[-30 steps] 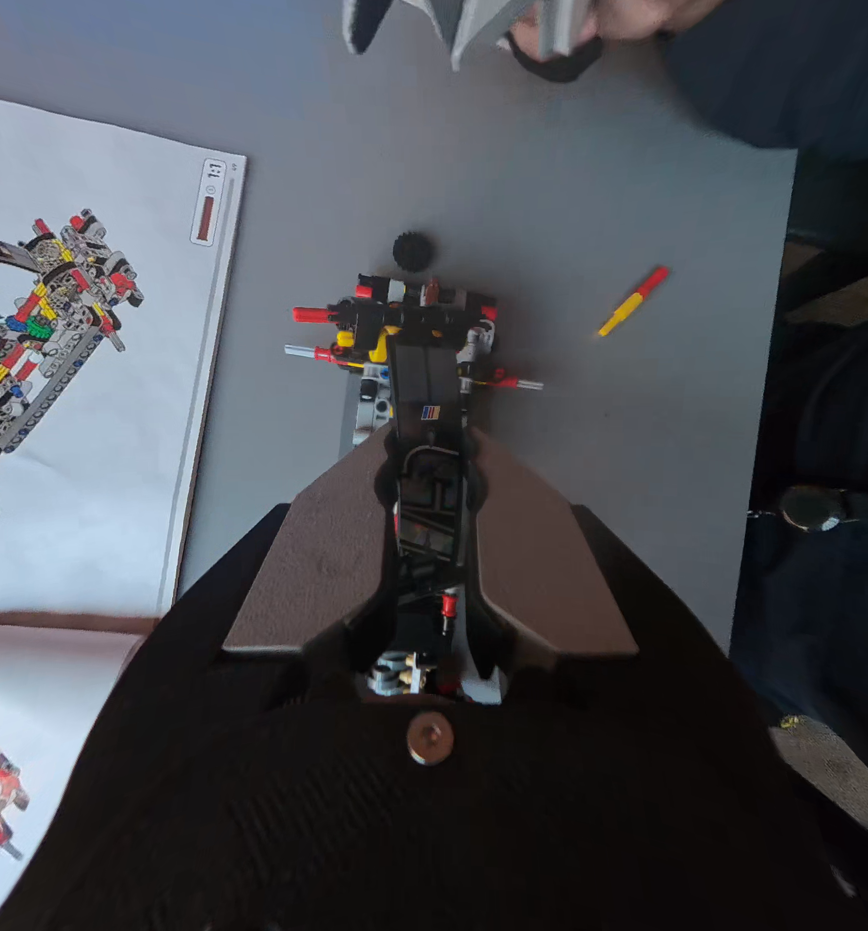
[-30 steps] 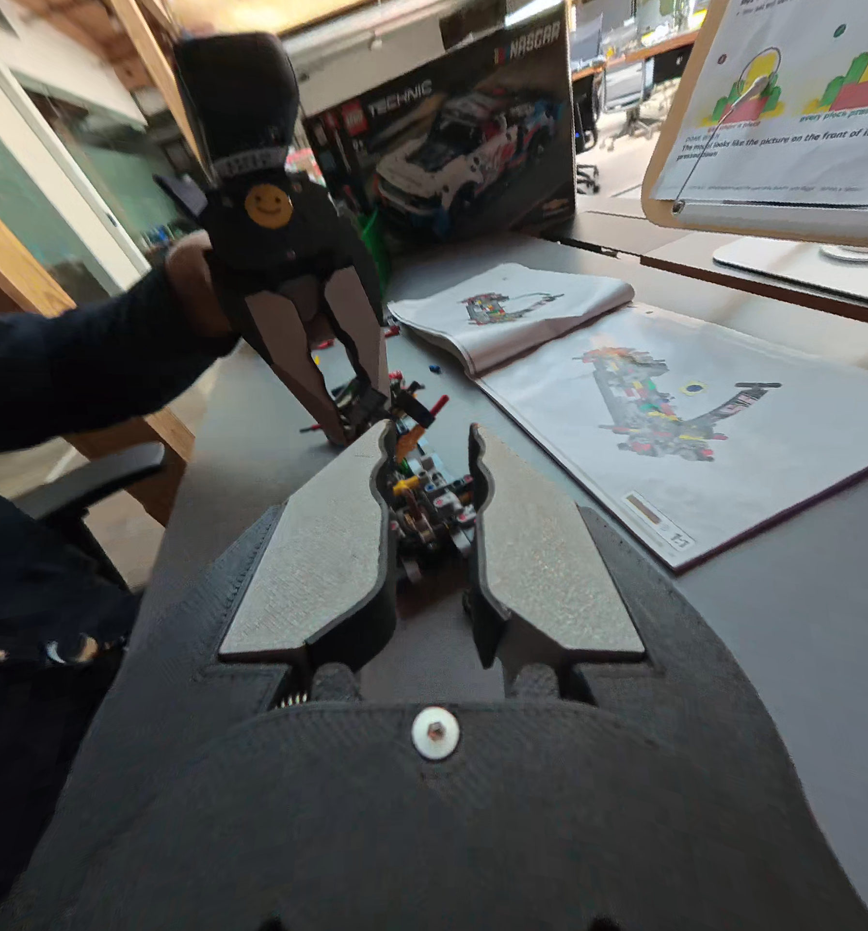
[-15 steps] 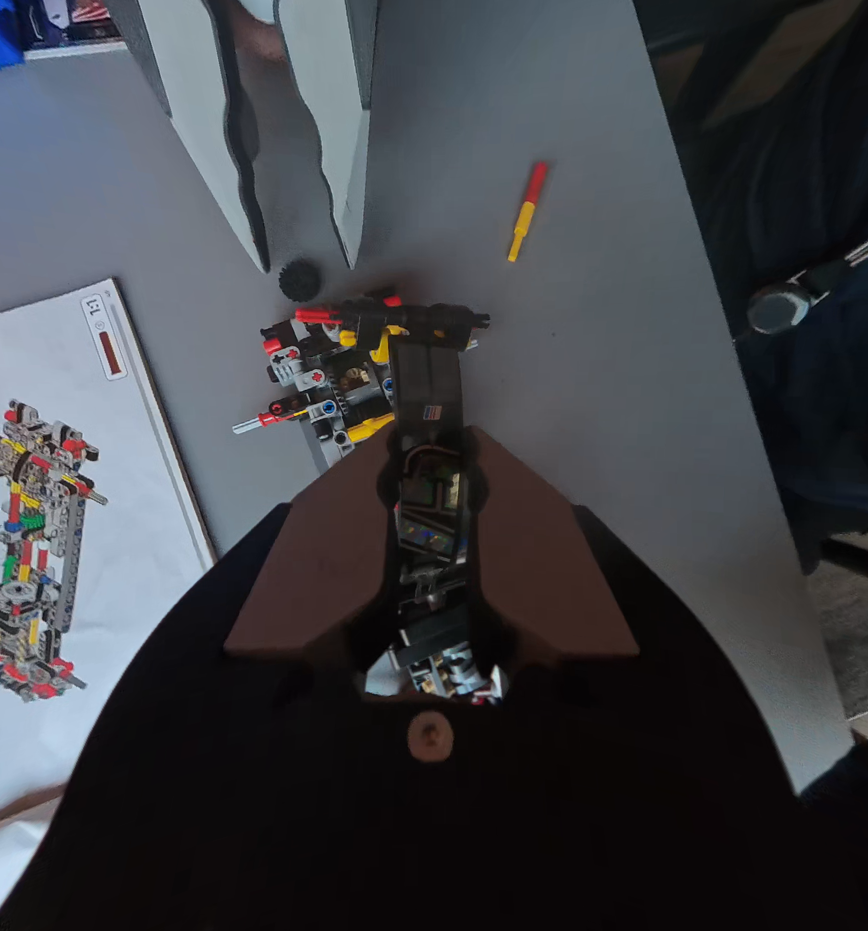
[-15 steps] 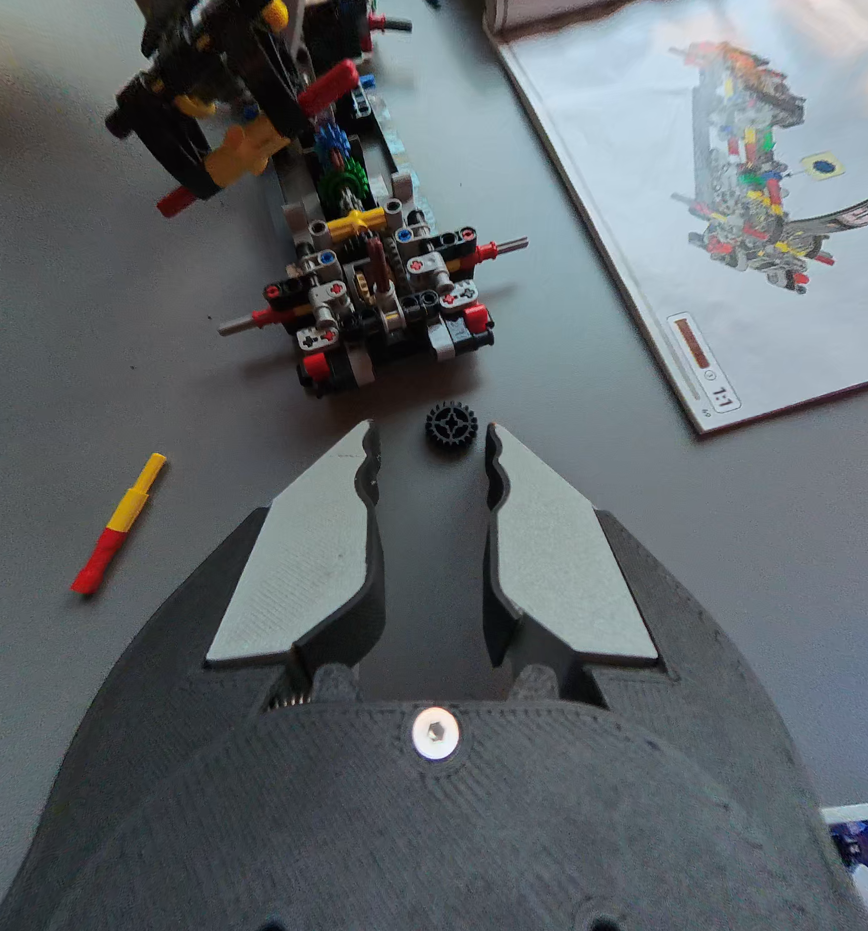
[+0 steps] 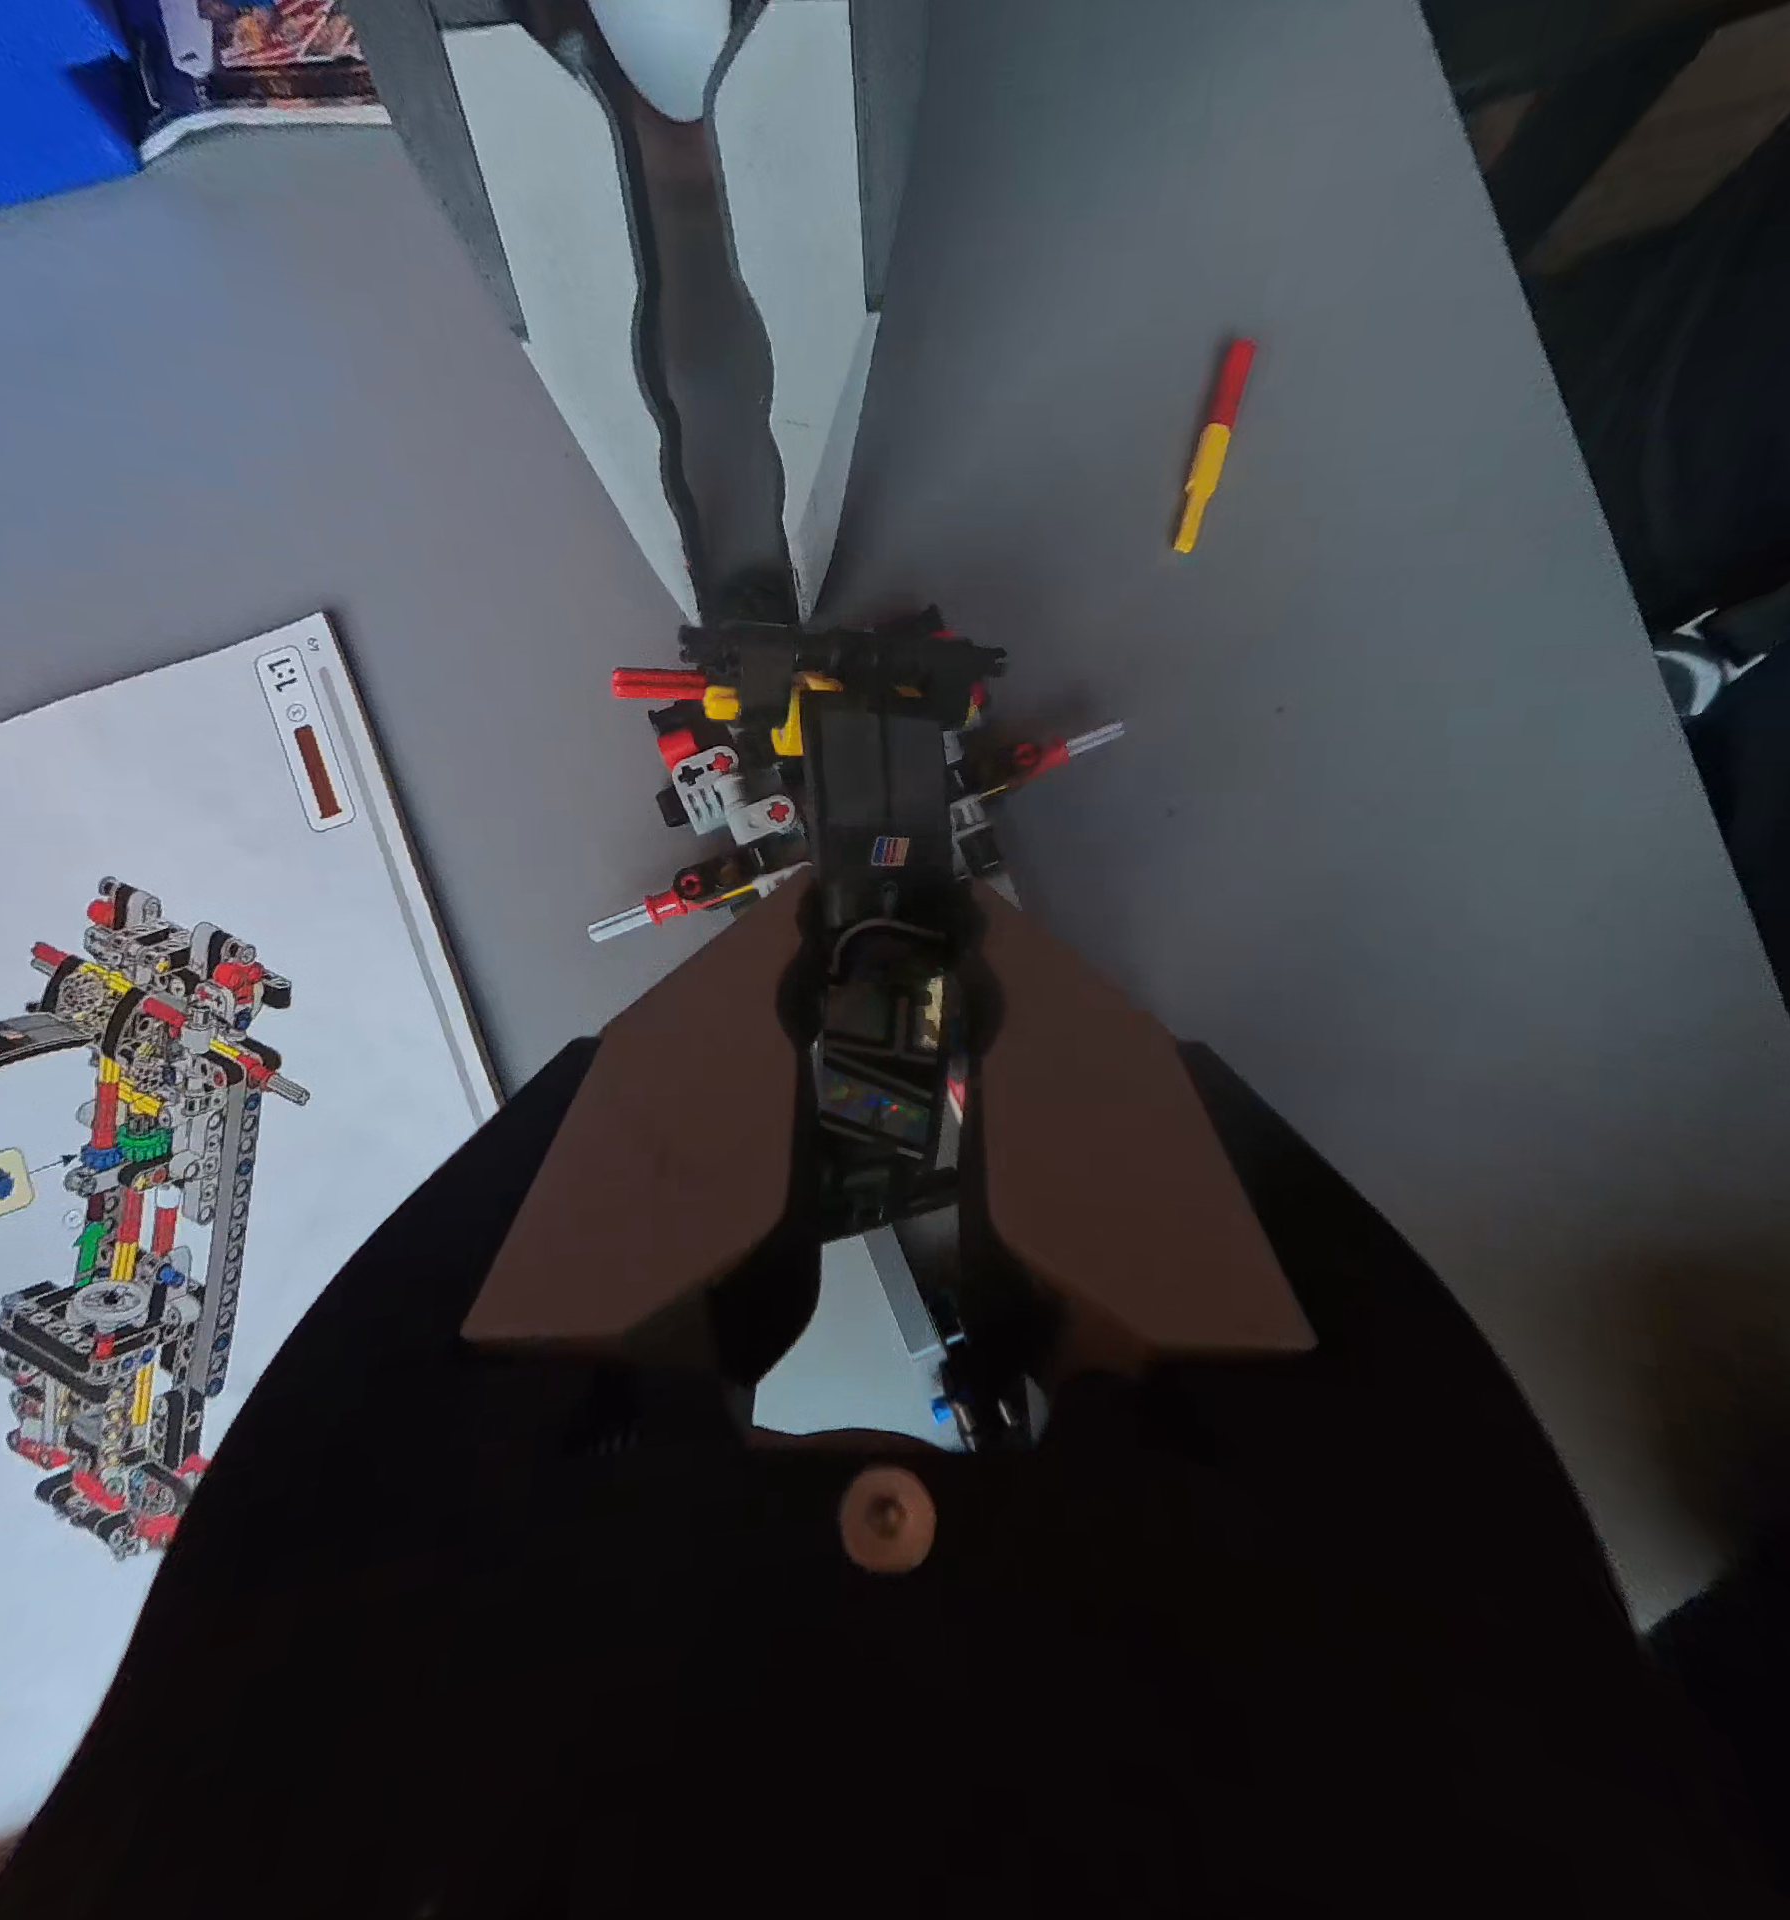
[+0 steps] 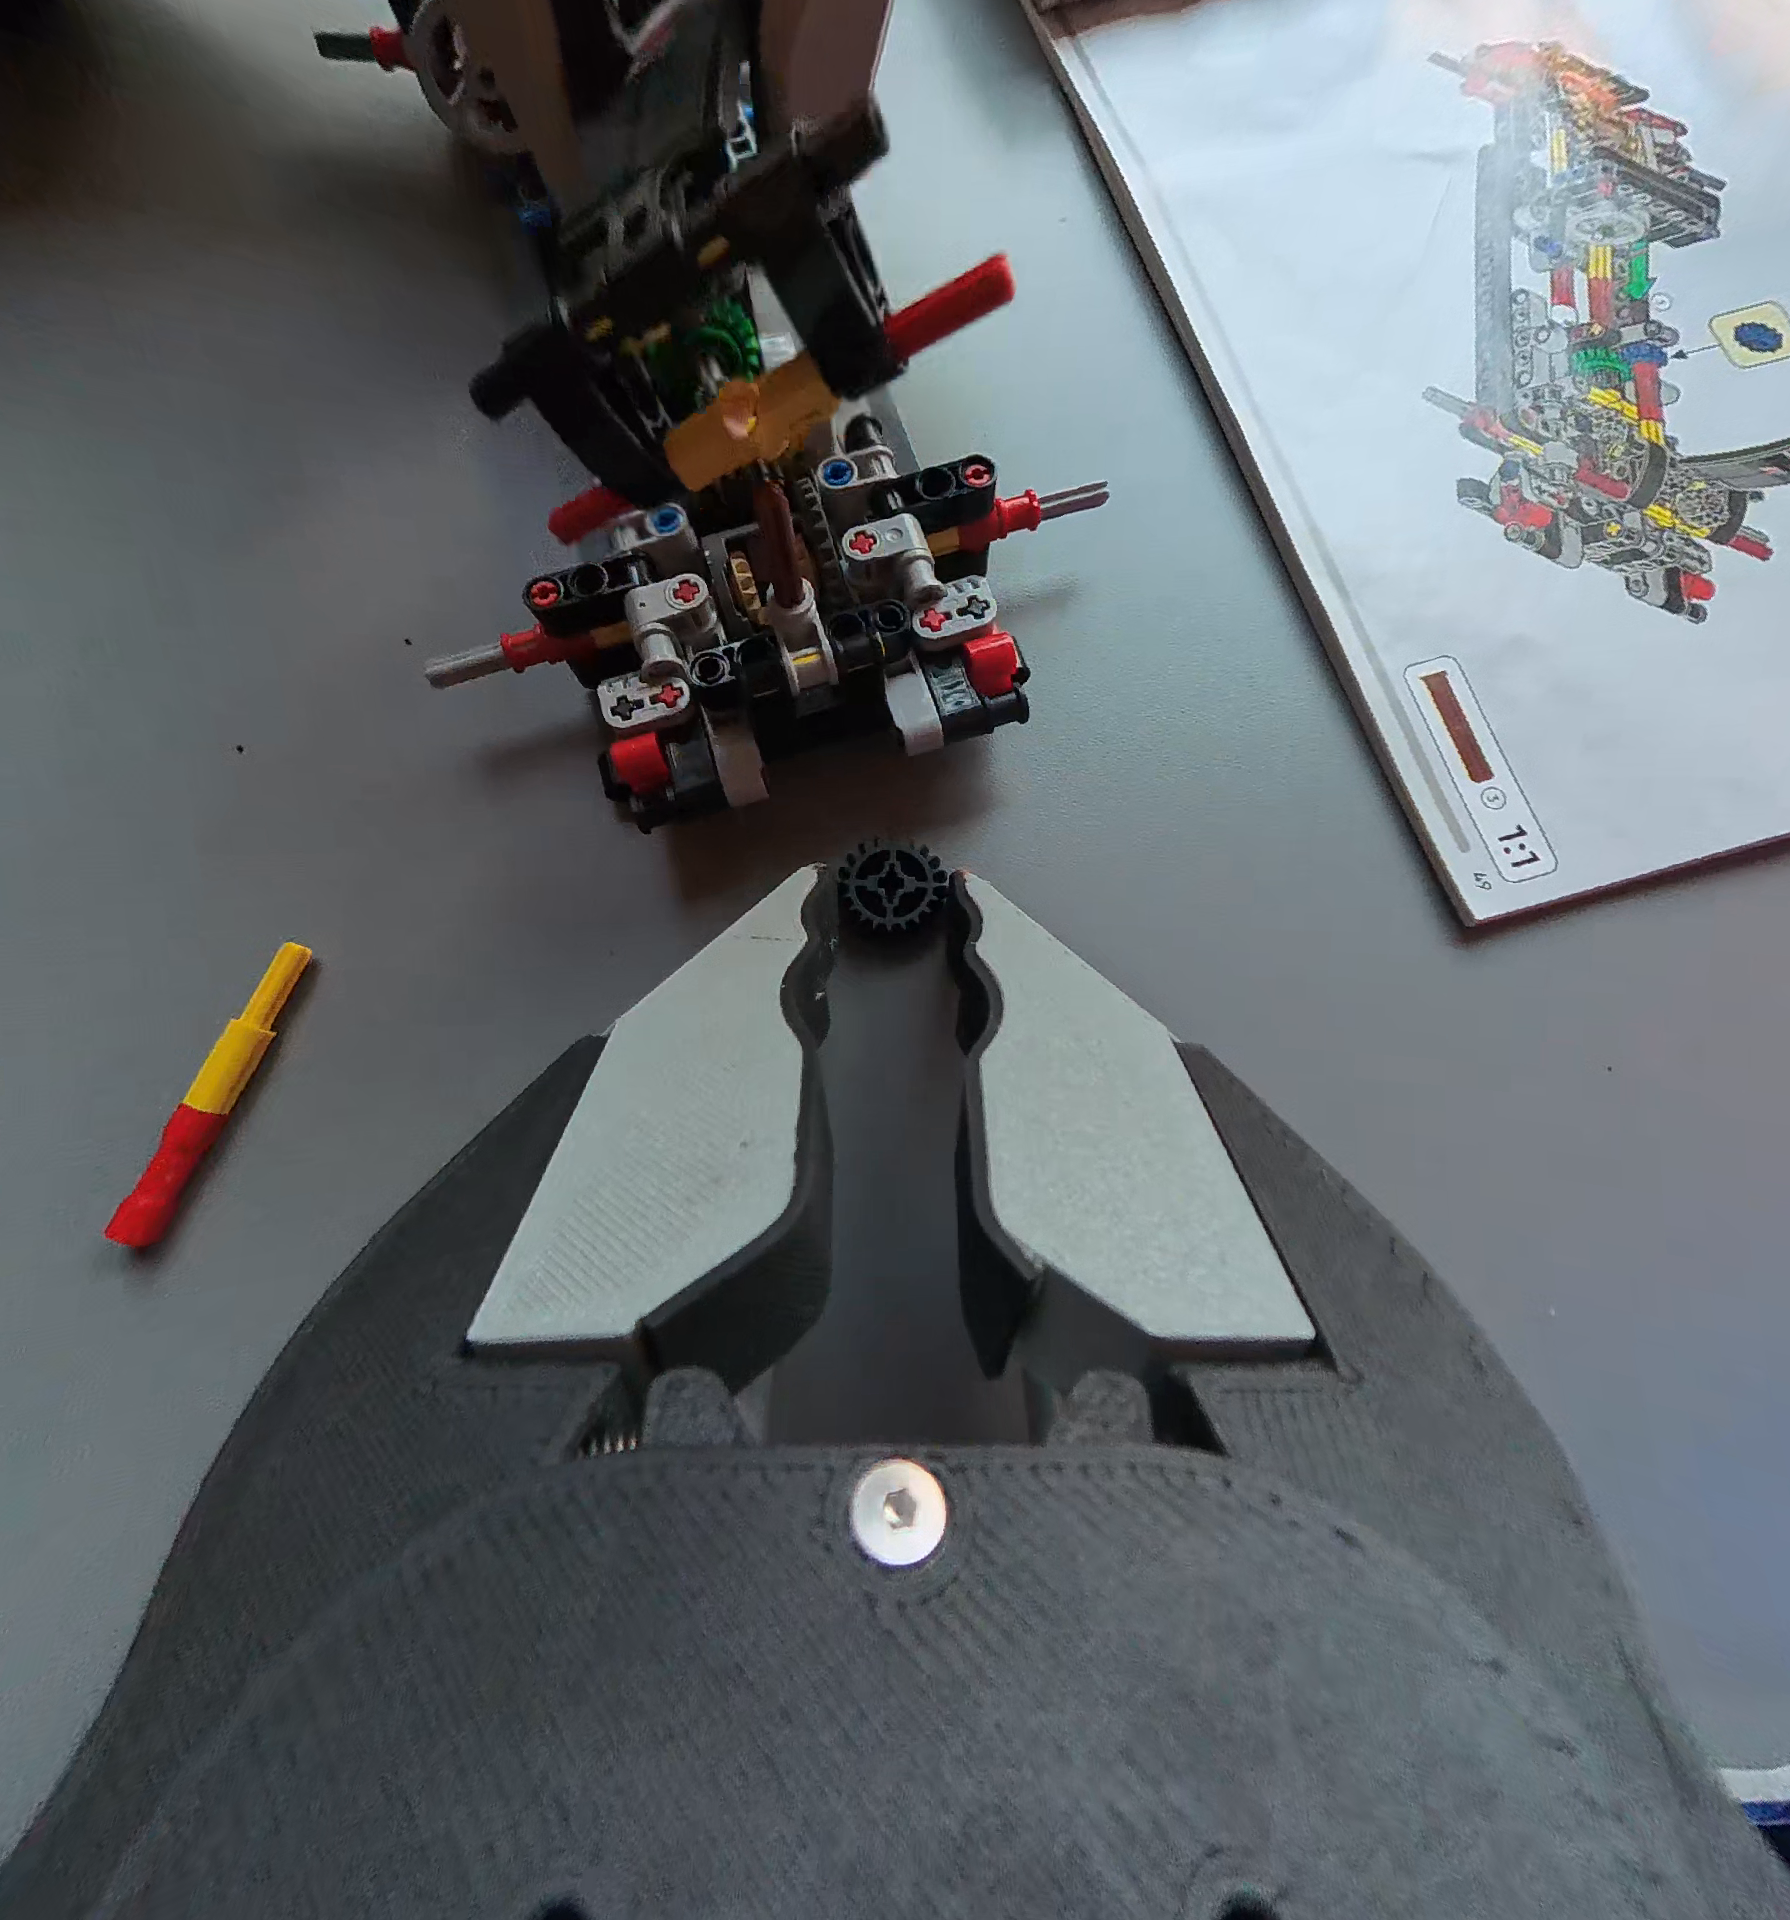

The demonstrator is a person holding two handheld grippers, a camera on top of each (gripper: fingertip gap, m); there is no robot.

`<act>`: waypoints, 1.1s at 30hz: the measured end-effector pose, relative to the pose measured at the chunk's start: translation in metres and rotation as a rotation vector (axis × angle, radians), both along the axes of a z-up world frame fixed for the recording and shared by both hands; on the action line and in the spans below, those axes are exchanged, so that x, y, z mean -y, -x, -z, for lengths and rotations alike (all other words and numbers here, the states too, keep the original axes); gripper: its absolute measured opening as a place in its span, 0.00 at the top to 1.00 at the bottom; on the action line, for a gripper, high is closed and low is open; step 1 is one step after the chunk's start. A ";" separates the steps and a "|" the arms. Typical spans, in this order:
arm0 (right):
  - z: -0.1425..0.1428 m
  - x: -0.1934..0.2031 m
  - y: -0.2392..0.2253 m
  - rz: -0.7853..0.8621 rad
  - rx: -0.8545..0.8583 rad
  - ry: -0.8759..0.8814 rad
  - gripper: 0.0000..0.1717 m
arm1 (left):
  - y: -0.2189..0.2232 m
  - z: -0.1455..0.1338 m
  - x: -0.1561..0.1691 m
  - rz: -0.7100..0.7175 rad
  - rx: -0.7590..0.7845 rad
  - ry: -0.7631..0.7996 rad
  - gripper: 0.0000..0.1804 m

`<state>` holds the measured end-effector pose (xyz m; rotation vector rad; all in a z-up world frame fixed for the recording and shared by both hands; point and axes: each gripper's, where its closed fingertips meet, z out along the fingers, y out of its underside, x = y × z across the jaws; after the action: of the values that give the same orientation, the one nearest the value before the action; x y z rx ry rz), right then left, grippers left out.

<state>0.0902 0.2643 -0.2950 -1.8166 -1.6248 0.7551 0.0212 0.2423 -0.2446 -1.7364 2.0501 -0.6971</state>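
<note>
Black gear (image 6: 892, 886) lies flat on the bench (image 6: 1286, 1143), just in front of the brick-built chassis (image 6: 797, 623). A second ago the right claw (image 6: 889, 902) was up over the chassis; half a second ago it sat behind the gear with fingers wide. Now its tips flank the gear and have narrowed onto it, seemingly touching both sides. Gear isn't lifted.

Left claw (image 5: 889, 935) stays clamped on the chassis's black top panel (image 5: 875, 790), pinning it down.

Red-yellow pin (image 6: 210, 1091) lies loose well to the side. Open instruction booklet (image 6: 1338, 416) on the other side.
</note>
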 end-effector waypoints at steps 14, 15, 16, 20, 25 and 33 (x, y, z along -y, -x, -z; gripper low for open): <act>-0.007 -0.001 0.002 0.004 -0.050 0.025 0.90 | 0.048 -0.034 -0.002 -0.045 0.034 -0.046 0.89; -0.009 -0.001 0.002 0.007 -0.061 0.035 0.90 | 0.050 -0.035 -0.003 -0.046 0.032 -0.049 0.89; -0.010 -0.002 0.002 0.010 -0.072 0.044 0.90 | 0.050 -0.035 -0.004 -0.048 0.034 -0.052 0.89; -0.016 -0.005 0.002 0.022 -0.111 0.067 0.90 | 0.052 -0.036 -0.005 -0.036 0.033 -0.048 0.89; -0.017 -0.006 0.002 0.025 -0.116 0.081 0.90 | 0.047 -0.030 -0.006 -0.018 0.027 -0.043 0.89; -0.013 -0.006 0.002 0.028 -0.090 0.041 0.86 | -0.005 -0.031 -0.003 -0.075 0.075 0.029 0.89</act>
<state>0.0887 0.2705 -0.2818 -1.8036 -1.5339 0.8513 0.0264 0.2457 -0.2133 -1.7656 1.9248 -0.7598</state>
